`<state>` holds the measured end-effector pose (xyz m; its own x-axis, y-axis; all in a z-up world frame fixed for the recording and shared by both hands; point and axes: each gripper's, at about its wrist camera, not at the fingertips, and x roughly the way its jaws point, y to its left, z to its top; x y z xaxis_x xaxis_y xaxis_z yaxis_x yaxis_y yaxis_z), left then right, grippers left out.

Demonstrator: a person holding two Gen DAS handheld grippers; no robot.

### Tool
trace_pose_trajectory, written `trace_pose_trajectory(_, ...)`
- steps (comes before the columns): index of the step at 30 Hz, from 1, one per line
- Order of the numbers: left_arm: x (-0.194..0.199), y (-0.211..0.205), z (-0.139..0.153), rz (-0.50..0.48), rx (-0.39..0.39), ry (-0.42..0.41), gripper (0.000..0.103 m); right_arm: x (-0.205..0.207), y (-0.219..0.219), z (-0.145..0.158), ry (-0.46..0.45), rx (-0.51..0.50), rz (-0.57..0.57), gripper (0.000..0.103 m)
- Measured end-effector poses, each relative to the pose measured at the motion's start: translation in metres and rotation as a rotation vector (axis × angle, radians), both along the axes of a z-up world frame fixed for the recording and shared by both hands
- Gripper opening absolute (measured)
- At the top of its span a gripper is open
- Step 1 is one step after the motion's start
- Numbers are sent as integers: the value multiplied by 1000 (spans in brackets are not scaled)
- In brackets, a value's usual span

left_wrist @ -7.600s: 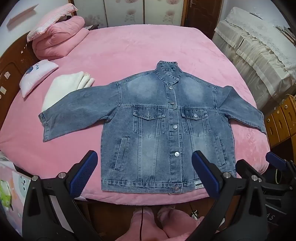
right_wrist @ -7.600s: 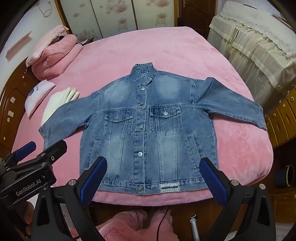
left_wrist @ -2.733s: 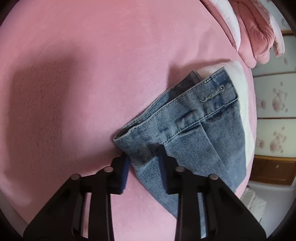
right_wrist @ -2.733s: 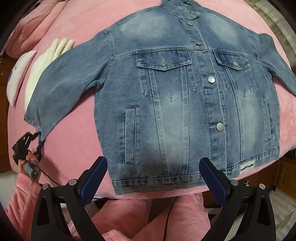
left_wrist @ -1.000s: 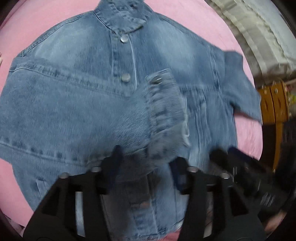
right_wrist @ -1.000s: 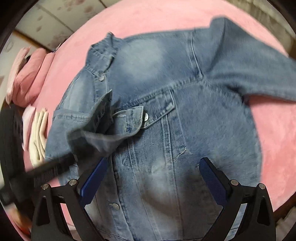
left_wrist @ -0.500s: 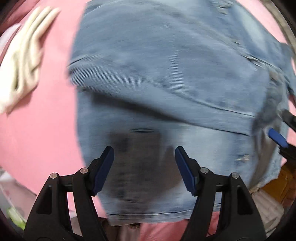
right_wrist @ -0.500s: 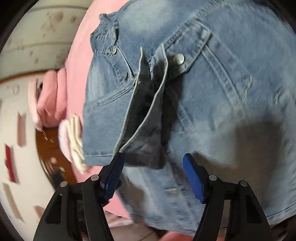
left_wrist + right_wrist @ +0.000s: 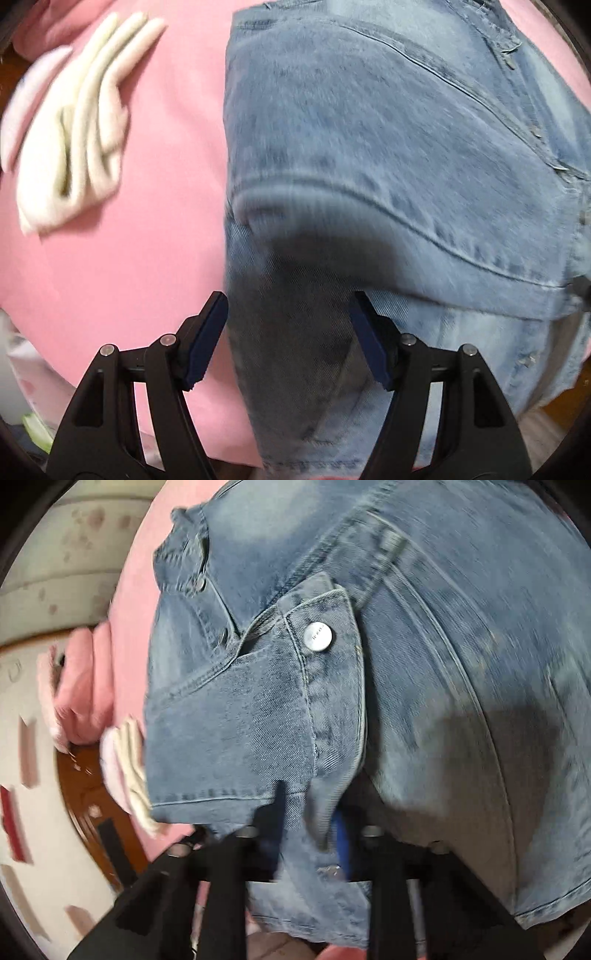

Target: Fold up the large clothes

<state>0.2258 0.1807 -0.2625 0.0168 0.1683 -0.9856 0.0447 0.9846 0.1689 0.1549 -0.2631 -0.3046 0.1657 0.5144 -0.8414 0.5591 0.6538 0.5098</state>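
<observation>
The blue denim jacket (image 9: 369, 147) lies front up on the pink bed (image 9: 129, 266), its left sleeve folded across the chest. My left gripper (image 9: 288, 339) points straight down over the jacket's left side edge. It is open, with only its shadow on the denim between the pads. In the right wrist view the folded sleeve's cuff (image 9: 325, 686), with a metal button, hangs into my right gripper (image 9: 314, 834). Its jaws are closing and the cuff's denim is pinched between them. One blue pad (image 9: 341, 845) shows; the other is hidden by the cloth.
A folded white cloth (image 9: 74, 129) lies on the bed to the left of the jacket. Pink bedding (image 9: 81, 686) is piled near the wooden headboard (image 9: 85, 786). The bed's front edge runs just below the jacket's hem (image 9: 310, 463).
My left gripper let go of the sleeve cuff and swung left to the jacket's side edge. My right gripper came down on the cuff and its wide jaws closed on it.
</observation>
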Motion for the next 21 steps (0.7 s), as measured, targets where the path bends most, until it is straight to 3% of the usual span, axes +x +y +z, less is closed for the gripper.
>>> trace_pose_trajectory(4, 8, 9, 6, 15, -5, -23, 65, 34, 24, 44, -215, -76, 206, 8)
trace_pose_trajectory(8, 14, 25, 13, 38, 8, -44, 64, 73, 48, 122, -454, -247, 373, 8)
trace_pose_trajectory(14, 2, 46, -1, 113, 19, -23, 59, 102, 51, 206, -771, -391, 473, 8)
trace_pose_trajectory(17, -2, 54, -4, 141, 19, -8, 59, 111, 42, 191, -740, -424, 481, 8)
trace_pose_trajectory(19, -6, 56, -2, 145, 23, -2, 59, 107, 24, 161, -653, -436, 448, 8)
trace_pose_trajectory(21, -11, 58, -3, 148, 21, 3, 59, 116, 1, 101, -487, -454, 383, 8)
